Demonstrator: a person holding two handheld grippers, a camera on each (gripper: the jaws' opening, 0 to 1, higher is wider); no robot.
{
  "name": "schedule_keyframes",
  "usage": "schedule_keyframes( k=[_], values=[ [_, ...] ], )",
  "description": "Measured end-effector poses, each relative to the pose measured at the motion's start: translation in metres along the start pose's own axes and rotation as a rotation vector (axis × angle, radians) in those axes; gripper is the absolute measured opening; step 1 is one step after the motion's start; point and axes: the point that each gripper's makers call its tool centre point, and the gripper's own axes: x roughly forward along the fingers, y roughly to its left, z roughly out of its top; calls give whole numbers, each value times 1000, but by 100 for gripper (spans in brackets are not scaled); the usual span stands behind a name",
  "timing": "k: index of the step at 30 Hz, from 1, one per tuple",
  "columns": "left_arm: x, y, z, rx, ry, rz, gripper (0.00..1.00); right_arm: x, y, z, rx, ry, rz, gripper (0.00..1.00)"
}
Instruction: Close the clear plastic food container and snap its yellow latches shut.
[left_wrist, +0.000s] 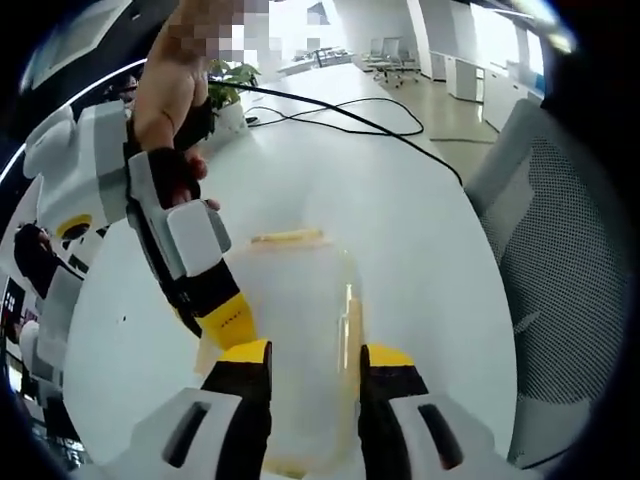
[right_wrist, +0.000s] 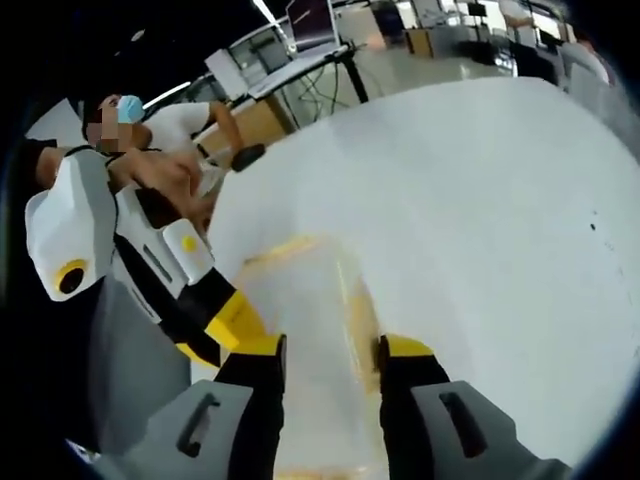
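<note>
clear plastic food container (left_wrist: 300, 330) looks blurry, yellow latches (left_wrist: 290, 238) at its edges.

One clear plastic food container (left_wrist: 300, 330) sat on one white table (left_wrist: 420, 230), flanked by two grippers, left gripper (left_wrist: 315, 365) and right gripper (right_wrist: 330, 355). One black cable (left_wrist: 350, 112), one potted plant (left_wrist: 228, 90) and one mesh chair (left_wrist: 575, 290) were visible.

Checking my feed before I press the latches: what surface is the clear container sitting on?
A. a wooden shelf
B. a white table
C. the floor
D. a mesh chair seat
B: the clear container with its yellow latch rests on the white table; the mesh chair stands beside the table, apart from it.
</note>
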Motion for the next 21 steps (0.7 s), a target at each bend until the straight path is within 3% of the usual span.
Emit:
schedule_keyframes(
  k=[11,21],
  values=[
    [4,0,0,0,0,4,26,-6,-6,-3,10,15,-20,36],
    [6,-1,0,2,-20,-10,25,-4,-5,-3,41,42,13,35]
  ],
)
